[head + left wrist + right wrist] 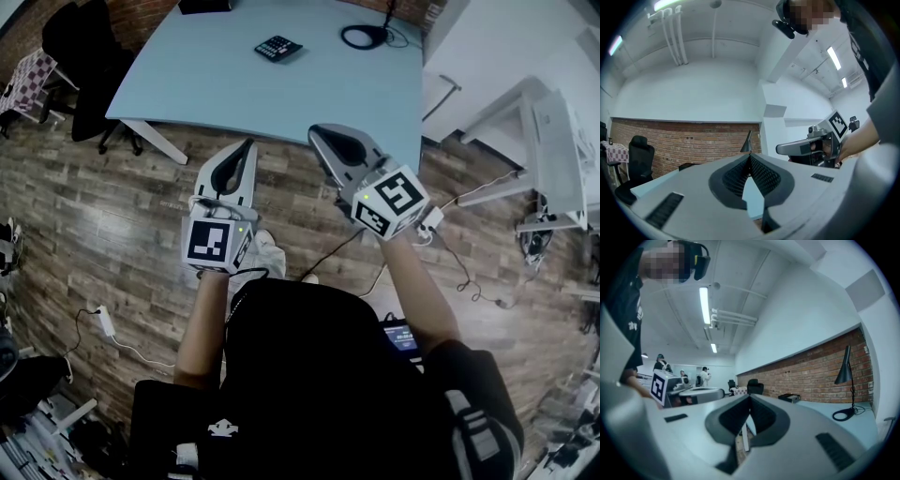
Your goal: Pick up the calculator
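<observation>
The calculator (277, 48), small and dark with rows of keys, lies on the light blue table (206, 89) toward its far side in the head view. Both grippers are held over the wooden floor, short of the table's near edge. My left gripper (249, 145) has its jaws together with nothing between them, and its tips meet in its own view (750, 154). My right gripper (319, 134) is also shut and empty, as its own view (750, 397) shows. The calculator does not show in either gripper view.
A black lamp base with its cord (363, 37) stands at the table's far right, and a dark flat object (204, 6) sits at its far edge. A black office chair (89, 56) is to the left. White furniture (553, 141) and floor cables lie to the right.
</observation>
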Demonstrator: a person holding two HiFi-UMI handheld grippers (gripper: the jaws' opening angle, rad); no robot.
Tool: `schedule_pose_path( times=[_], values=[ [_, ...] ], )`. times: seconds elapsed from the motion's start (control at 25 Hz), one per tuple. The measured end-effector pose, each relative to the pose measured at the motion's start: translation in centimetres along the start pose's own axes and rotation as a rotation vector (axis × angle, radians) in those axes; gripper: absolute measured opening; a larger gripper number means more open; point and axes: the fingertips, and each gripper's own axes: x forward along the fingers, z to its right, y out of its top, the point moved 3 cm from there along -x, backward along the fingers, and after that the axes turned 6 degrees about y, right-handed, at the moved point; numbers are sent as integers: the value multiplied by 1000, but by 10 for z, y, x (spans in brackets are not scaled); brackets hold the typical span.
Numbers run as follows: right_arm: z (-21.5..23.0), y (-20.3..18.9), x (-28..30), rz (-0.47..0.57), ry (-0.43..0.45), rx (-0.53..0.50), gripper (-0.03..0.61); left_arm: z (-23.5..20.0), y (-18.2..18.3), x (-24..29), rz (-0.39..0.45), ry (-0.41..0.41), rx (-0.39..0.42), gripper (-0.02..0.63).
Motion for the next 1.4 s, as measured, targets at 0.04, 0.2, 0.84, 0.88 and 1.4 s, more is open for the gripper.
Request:
schedule_pose_path(
  times=[0.04,0.2,0.84,0.88,1.4],
  values=[
    [3,0,4,1,-1,1,-9,-4,0,4,0,-1,2,3],
    [18,1,18,2,-14,3,-9,-19,0,24,7,-4,2,3],
    [57,-10,69,-33,-46,16,-9,-68,-16,74,9,-20,-43,3],
    [60,-10,71,-33,-50,17,-9,-70,-17,77,8,-25,-43,3],
    [86,-6,120,-40,-81,5,-9,-115,-26,110,4,-59,-49,3]
  ],
)
